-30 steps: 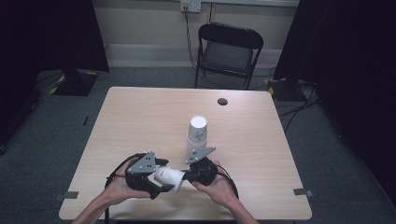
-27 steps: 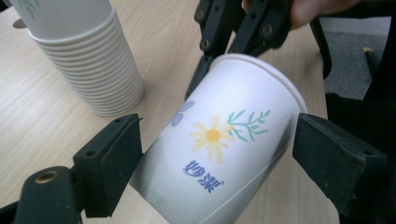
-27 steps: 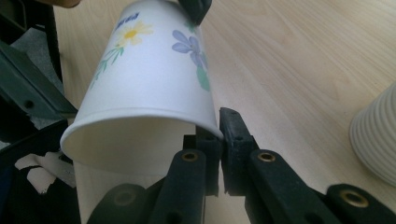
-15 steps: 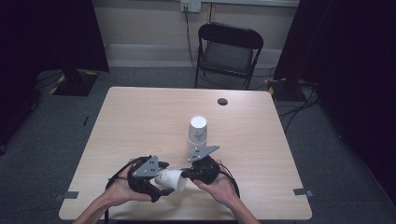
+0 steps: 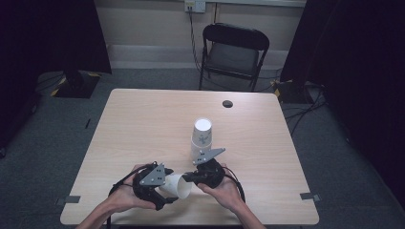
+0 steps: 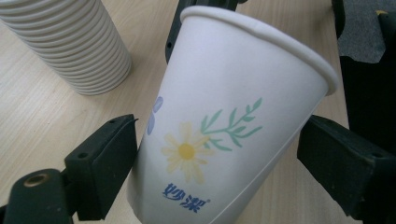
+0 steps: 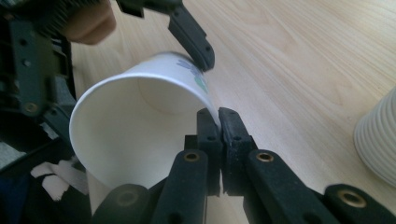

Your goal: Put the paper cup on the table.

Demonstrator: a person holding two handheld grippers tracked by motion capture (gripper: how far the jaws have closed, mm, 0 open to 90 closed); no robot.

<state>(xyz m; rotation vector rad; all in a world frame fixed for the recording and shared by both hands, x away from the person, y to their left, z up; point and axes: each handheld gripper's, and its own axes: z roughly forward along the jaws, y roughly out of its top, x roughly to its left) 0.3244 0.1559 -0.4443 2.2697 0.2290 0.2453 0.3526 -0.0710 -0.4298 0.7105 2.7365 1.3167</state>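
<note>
So this looks like a handoff in the middle of unstacking cups. The white paper cup with the daisy print and blue lettering (image 5: pixel 177 186) is lying on its side just above the light wooden bench (image 5: pixel 143 124), near its front edge, a bit in front of the tall stack of white paper cups (image 5: pixel 201 138).

The right tool (image 7: pixel 218 119) has its jaws pinched tight on the cup's rim wall, one jaw inside the mouth and one outside, so it's carrying the cup.

The left tool (image 6: pixel 210 154) sits around the cup's body, and its jaws have just been opening. In the left gripper view the right-hand pad stands clear of the cup wall and the left one is right at it, so I'd call it let go, cup between the jaws but not squeezed.

My guess at the step: the single cup has been pulled from the stack and passed to the right tool. Next move probably needs the left tool to back off the base end without knocking it, then the right one to tip the cup upright and set it on the bench beside the stack. That rim pinch is thin, so go slow.
</note>
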